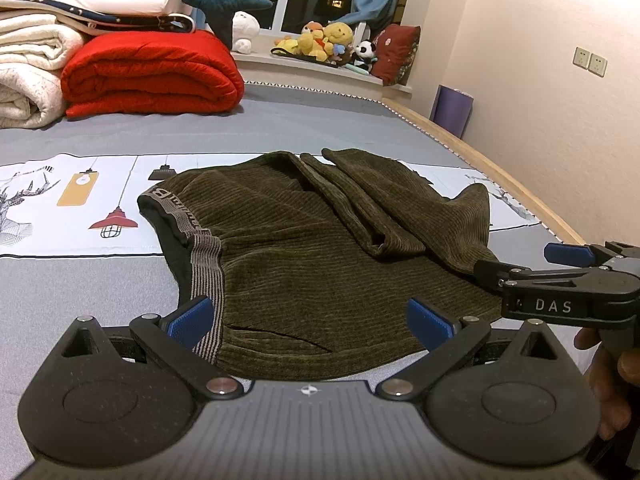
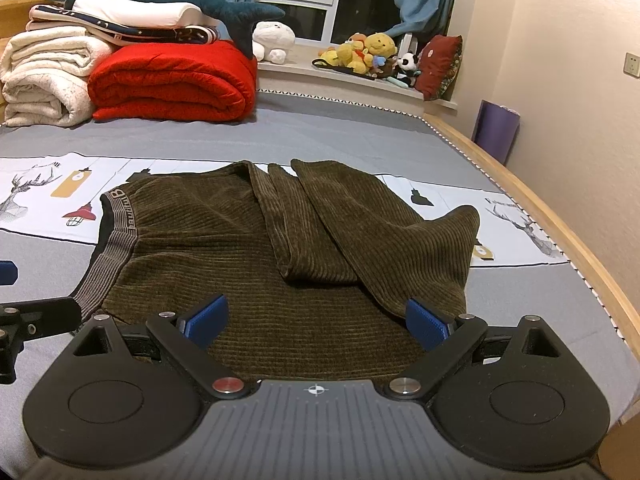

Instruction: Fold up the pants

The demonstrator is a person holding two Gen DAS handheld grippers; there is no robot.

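Pants lie partly folded on the bed

Left gripper spread wide near the waistband; right gripper likewise released, grasping nothing.

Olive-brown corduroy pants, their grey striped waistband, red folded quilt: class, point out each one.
Olive-brown corduroy pants [image 2: 224, 248]: right wrist view, on the seat panel.
Grey striped waistband [image 1: 206, 268]: left wrist view, on its near stretch.
Red folded quilt [image 1: 152, 72]: left wrist view, on its front roll.
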